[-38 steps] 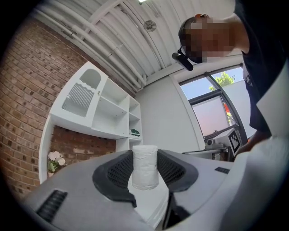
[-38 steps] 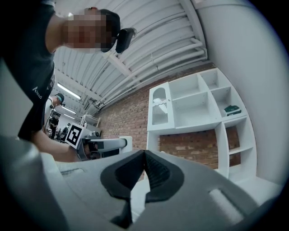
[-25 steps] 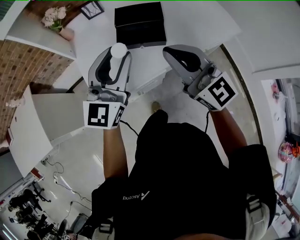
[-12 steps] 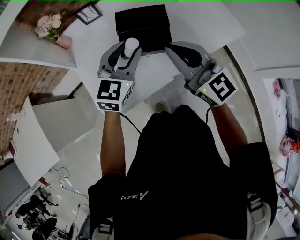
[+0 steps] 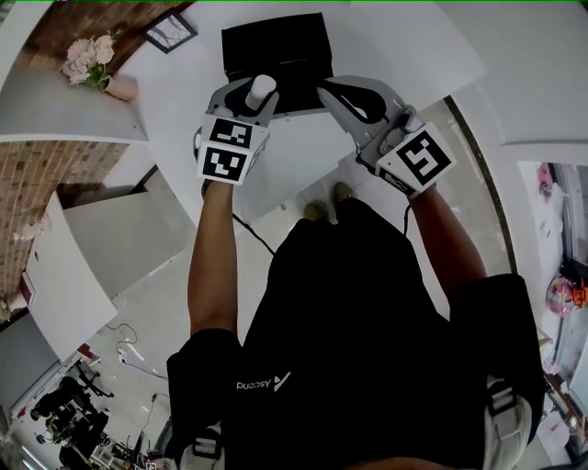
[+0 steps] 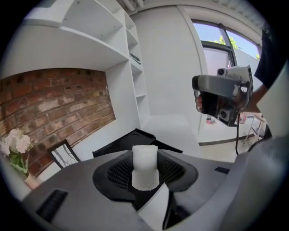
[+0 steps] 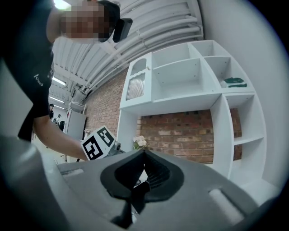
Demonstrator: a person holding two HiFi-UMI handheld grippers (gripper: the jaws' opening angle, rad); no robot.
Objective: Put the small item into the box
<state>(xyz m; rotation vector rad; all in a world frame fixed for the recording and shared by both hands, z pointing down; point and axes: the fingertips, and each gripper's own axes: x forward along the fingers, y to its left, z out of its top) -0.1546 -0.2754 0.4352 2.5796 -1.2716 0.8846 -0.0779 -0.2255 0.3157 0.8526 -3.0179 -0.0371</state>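
Note:
In the head view a black box (image 5: 276, 48) sits on the white table (image 5: 179, 106) at the top centre. My left gripper (image 5: 254, 97) is shut on a small white cylindrical item (image 5: 261, 87) and holds it over the box's near edge. From the left gripper view the white item (image 6: 144, 166) stands upright between the left gripper's (image 6: 145, 179) jaws, with the black box (image 6: 131, 140) just beyond. My right gripper (image 5: 328, 92) hovers at the box's near right corner. Its jaws are closed with nothing between them; in its own view the right gripper (image 7: 144, 154) faces the shelves.
A pink vase of flowers (image 5: 94, 61) and a small picture frame (image 5: 172, 25) stand at the table's back left by a brick wall (image 6: 54, 97). White shelving (image 7: 194, 85) rises above the table. The table's near edge lies just under both grippers.
Both grippers have moved forward toward the black box. The left gripper still holds the white item, which has come from over bare table to the box's near edge.

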